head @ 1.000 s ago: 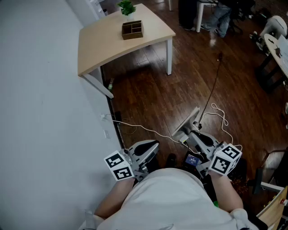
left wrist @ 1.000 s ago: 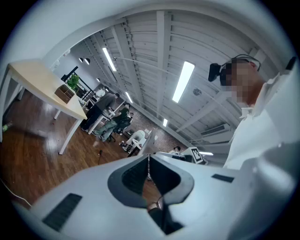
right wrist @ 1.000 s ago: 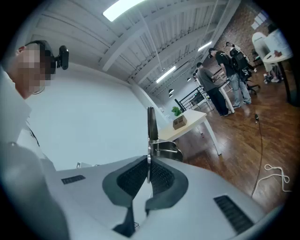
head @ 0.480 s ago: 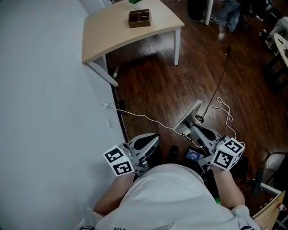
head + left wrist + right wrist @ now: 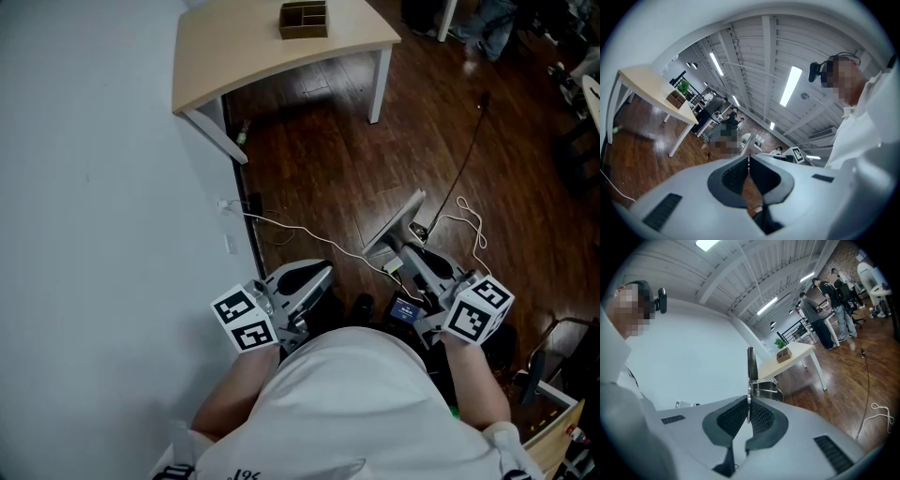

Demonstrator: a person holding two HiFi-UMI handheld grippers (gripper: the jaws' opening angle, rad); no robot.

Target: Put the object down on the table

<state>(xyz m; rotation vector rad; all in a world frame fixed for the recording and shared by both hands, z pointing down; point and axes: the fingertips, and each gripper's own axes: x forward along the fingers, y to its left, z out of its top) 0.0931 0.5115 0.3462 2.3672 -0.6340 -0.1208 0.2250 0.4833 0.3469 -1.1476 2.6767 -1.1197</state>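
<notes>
My right gripper (image 5: pixel 405 251) is shut on a flat grey metal piece (image 5: pixel 397 223) that sticks out forward over the wooden floor. In the right gripper view the piece (image 5: pixel 751 365) stands edge-on, straight up from the closed pads (image 5: pixel 749 401), with a small bolted part at its base. My left gripper (image 5: pixel 323 273) is held close to my body, shut and empty; its jaws meet in a thin line (image 5: pixel 748 158). The pale wooden table (image 5: pixel 246 54) stands far ahead by the wall, well away from both grippers.
A brown compartment box (image 5: pixel 304 18) sits on the table, with a small green plant (image 5: pixel 780 342) beside it. A white wall (image 5: pixel 94 234) runs along my left. Cables (image 5: pixel 298 240) trail over the dark floor. People stand at desks (image 5: pixel 820 310) in the far room.
The table and box have slid toward the top of the head view and the plant has left it. Both grippers stay shut near my body, the metal piece still held.
</notes>
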